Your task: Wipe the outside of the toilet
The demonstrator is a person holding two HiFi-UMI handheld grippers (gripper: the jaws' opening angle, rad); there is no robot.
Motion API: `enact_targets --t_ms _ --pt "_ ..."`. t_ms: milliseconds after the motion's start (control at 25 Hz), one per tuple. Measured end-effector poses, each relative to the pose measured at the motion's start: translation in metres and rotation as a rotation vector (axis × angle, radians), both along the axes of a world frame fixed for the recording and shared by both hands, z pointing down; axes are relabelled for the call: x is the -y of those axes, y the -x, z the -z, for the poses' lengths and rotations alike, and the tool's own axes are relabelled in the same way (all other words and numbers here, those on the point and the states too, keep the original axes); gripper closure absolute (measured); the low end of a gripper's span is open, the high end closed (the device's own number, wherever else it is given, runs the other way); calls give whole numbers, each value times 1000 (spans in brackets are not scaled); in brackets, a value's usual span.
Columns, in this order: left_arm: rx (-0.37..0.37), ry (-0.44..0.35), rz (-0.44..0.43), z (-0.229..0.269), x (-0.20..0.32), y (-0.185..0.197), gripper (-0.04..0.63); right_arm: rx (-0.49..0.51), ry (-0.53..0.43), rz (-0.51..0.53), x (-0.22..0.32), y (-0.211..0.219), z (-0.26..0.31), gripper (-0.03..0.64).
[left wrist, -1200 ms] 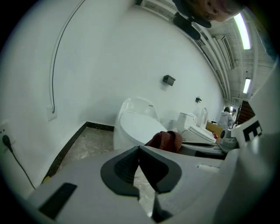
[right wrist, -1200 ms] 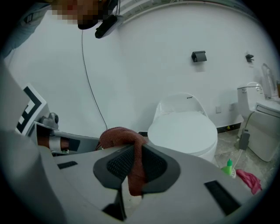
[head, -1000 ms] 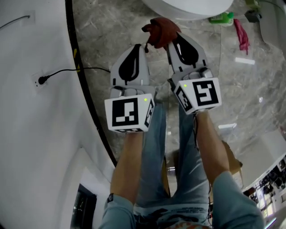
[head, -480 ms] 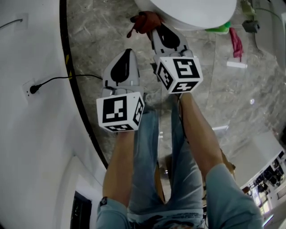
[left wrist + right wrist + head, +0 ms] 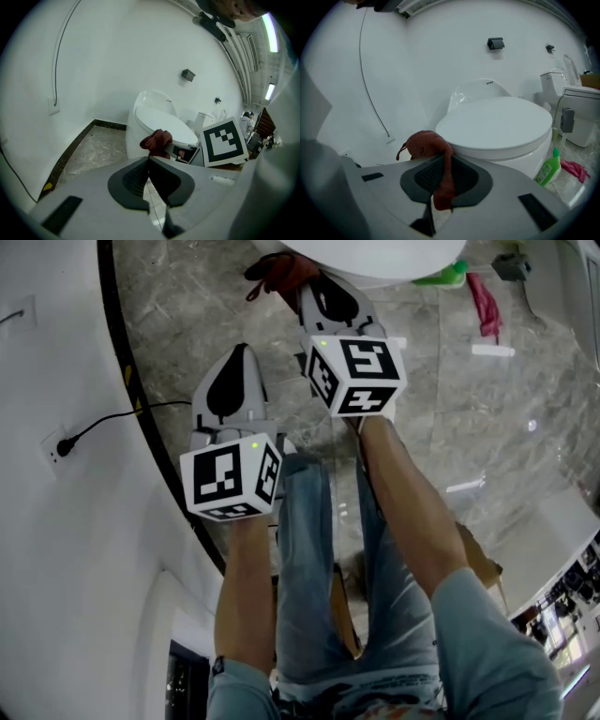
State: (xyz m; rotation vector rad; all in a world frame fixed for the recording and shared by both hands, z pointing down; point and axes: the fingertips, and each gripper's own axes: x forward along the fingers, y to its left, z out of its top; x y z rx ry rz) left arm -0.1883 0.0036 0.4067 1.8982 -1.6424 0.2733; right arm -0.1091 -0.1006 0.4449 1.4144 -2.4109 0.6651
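A white toilet [image 5: 497,126] with its lid down stands against the white wall; its rim shows at the top of the head view [image 5: 375,254] and in the left gripper view [image 5: 161,124]. My right gripper [image 5: 302,289] is shut on a reddish-brown rag [image 5: 425,144], which bunches past the jaws close to the left side of the toilet's rim [image 5: 279,270]. The rag [image 5: 157,139] and right gripper also show in the left gripper view. My left gripper [image 5: 236,360] hangs back to the left over the floor, jaws together and holding nothing.
Marble floor [image 5: 431,409] with a black skirting strip [image 5: 141,409] along the white wall. A green bottle [image 5: 547,168] and pink cloth [image 5: 575,168] lie right of the toilet. A plug and cable [image 5: 94,427] sit on the wall at left. The person's legs are below.
The right gripper has carried the rag forward from beside the left gripper up to the toilet's rim. The left gripper has stayed behind, drifting slightly left.
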Motion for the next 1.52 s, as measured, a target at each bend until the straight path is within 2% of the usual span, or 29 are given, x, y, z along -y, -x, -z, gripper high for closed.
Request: enact_targets --t_ms 360,920,1200,1520 --pt "-2 10 -13 3 3 -24 601 16 9 -22 -5 -31 5 571" --pt "-4 35 -62 3 0 -83 601 9 16 -81 -9 -110 8 571" --pt "-13 38 -94 5 8 -117 601 8 18 -136 0 -155 11 571" --pt "-25 52 -95 6 27 -158 601 -10 25 -124 25 -196 11 571"
